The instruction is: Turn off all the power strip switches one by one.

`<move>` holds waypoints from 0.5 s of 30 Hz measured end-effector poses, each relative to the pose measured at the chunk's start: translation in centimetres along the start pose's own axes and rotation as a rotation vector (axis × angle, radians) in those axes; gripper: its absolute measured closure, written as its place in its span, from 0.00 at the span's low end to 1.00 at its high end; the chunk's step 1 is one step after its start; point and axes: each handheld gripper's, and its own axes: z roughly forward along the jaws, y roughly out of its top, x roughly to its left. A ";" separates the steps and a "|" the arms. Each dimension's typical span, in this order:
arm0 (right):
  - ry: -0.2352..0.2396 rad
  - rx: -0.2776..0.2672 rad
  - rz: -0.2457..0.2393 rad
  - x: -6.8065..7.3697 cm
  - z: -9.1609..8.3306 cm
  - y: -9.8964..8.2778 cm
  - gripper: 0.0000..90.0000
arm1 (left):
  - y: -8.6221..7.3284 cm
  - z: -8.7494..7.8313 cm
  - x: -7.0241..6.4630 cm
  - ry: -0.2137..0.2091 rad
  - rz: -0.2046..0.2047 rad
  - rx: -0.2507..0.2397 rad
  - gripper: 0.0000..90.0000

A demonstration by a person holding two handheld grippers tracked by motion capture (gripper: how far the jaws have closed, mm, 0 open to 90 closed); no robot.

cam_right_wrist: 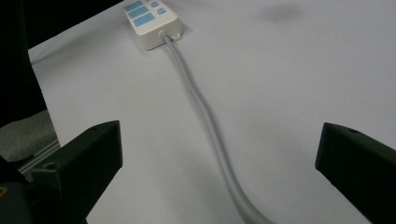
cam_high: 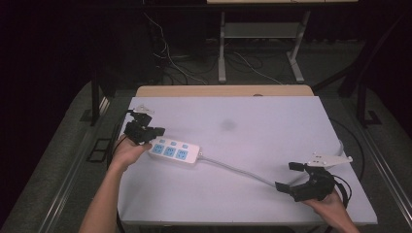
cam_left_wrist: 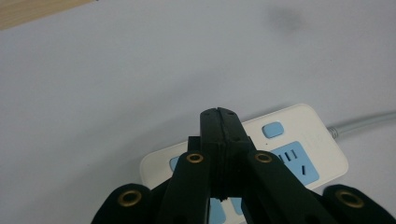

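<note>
White table [cam_high: 252,121] fronting a dark room with cables on the floor behind, seen from the high view: a power strip [cam_high: 174,151] lies flat near the left edge, its grey cord [cam_high: 243,171] running right across the surface. Left gripper [cam_high: 156,131] is tilted down over the strip's left end, the hand [cam_high: 127,151] beneath it, forearm rising from the bottom edge. Right gripper [cam_high: 290,175] sits low at the right front, jaws wide, straddling the cord. Left gripper view: jaws pressed together with nothing between them, tips above the strip [cam_left_wrist: 299,149], whose blue sockets and one switch show. Right gripper view: jaws far apart at either side, the cord [cam_right_wrist: 205,116] running between them, untouched, up to the strip [cam_right_wrist: 150,19].
</note>
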 end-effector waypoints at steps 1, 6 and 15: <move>0.000 -0.001 0.000 0.0 0.0 0.0 0.01 | -0.1 -0.2 0.1 0.005 -0.003 -0.002 1.00; -0.001 -0.001 0.001 0.0 0.0 0.0 0.01 | -0.5 -0.5 0.9 0.027 -0.019 0.004 1.00; -0.002 -0.002 -0.001 0.0 0.0 0.0 0.01 | -1.5 0.3 1.9 0.038 -0.046 0.024 0.99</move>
